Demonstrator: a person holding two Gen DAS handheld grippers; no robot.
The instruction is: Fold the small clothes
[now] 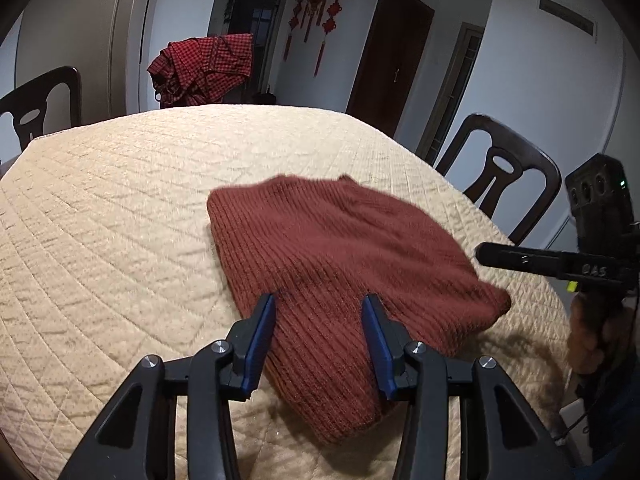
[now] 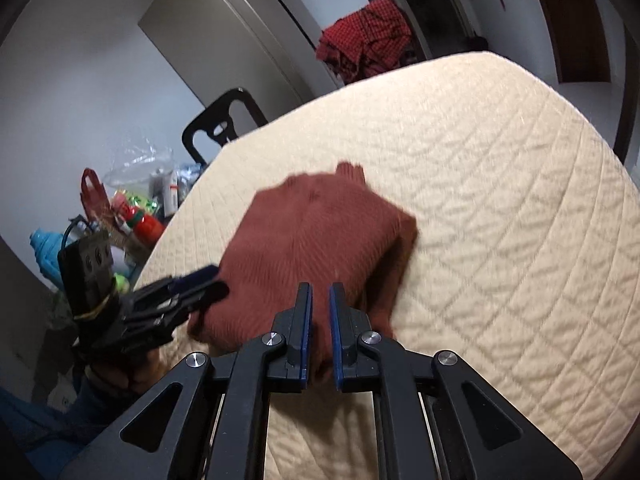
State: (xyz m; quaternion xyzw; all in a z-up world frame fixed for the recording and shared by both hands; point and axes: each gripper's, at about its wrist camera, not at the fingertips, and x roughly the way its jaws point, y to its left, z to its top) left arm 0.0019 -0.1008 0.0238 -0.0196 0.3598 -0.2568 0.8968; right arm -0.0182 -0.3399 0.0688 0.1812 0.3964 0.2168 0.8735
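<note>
- Toward the near right part of the quilted beige table lies the rust-red knitted sweater, folded into a rounded bundle; its far end shows a small ribbed tab, but motion blur keeps me from telling whether that is a collar or a cuff.
- My left gripper is open, its blue fingers spread wide over the sweater's near end; whether the tips touch the knit I cannot tell.
- My right gripper has its jaws drawn nearly together, with a narrow slit between the blue pads. It sits over the sweater's near edge, and I cannot make out whether any cloth is pinched in that slit.
- From the left wrist view, my right gripper appears only as a dark bar at the frame's right edge, above the table's right side; its tips are not readable there.
- From the right wrist view, my left gripper reaches in from the left to the sweater's left edge, partly blurred.
- Beyond the table's far edge a red checked cloth hangs over something I cannot see.
- Dark wooden chairs stand at the table's left and right sides, both cut off by the tabletop.
- Off the table's left edge, bags and bottles form a jumble too small to sort out.
</note>
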